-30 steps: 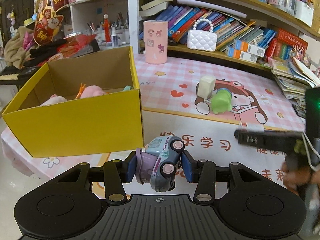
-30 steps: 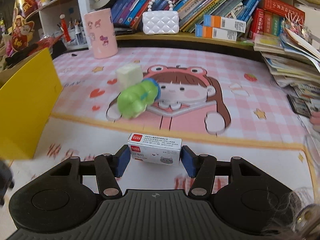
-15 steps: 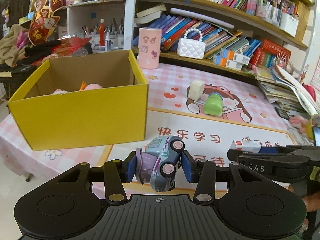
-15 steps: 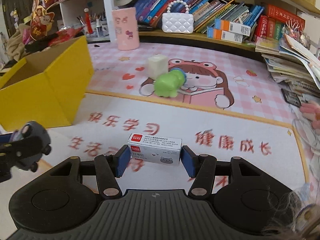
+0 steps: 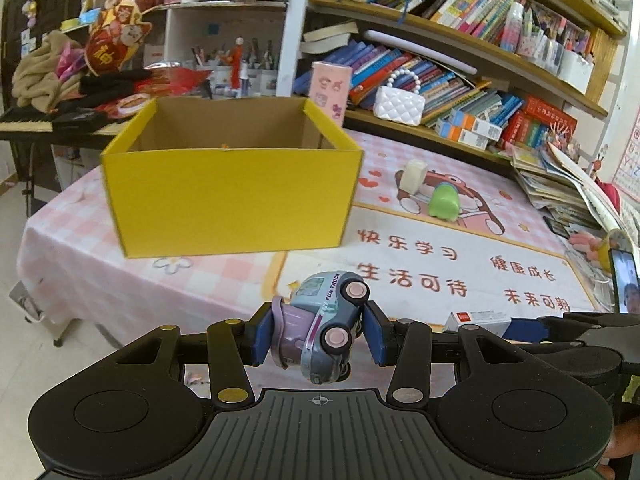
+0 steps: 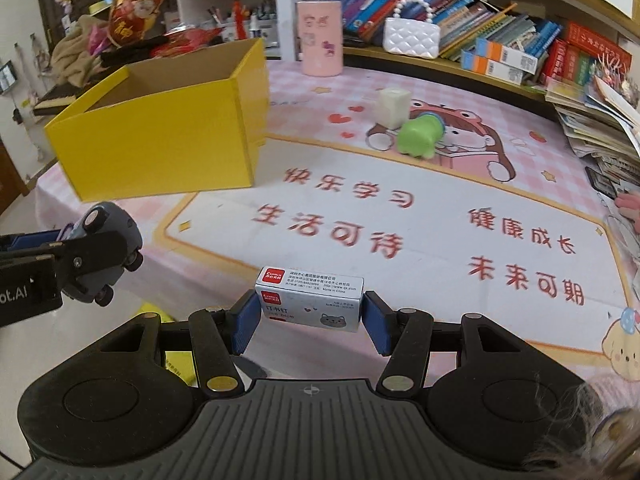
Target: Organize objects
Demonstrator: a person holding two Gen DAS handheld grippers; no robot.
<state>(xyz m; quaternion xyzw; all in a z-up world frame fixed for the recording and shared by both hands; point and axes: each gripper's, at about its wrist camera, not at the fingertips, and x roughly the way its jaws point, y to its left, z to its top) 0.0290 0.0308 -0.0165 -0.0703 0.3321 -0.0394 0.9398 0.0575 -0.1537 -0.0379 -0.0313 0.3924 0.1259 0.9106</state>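
Note:
My left gripper (image 5: 318, 338) is shut on a small blue toy truck (image 5: 324, 326), held in the air off the table's near edge. It also shows at the left of the right wrist view (image 6: 96, 252). My right gripper (image 6: 308, 320) is shut on a small white staple box (image 6: 310, 304), held over the table's near edge; the box shows in the left wrist view (image 5: 476, 320). The open yellow cardboard box (image 5: 232, 196) stands on the table's left part. A green toy (image 6: 420, 138) and a white cube (image 6: 394, 106) lie on the mat beyond.
The pink cartoon table mat (image 6: 400, 208) covers the table. A pink cup (image 6: 320, 38) and a white pearl-handled bag (image 6: 412, 36) stand at the back by bookshelves. Stacked books (image 6: 600, 120) lie at the right. A phone (image 5: 624, 284) lies at the right edge.
Both grippers have pulled back toward the table's near edge, still holding their objects. The yellow box and the toys on the mat now look farther away.

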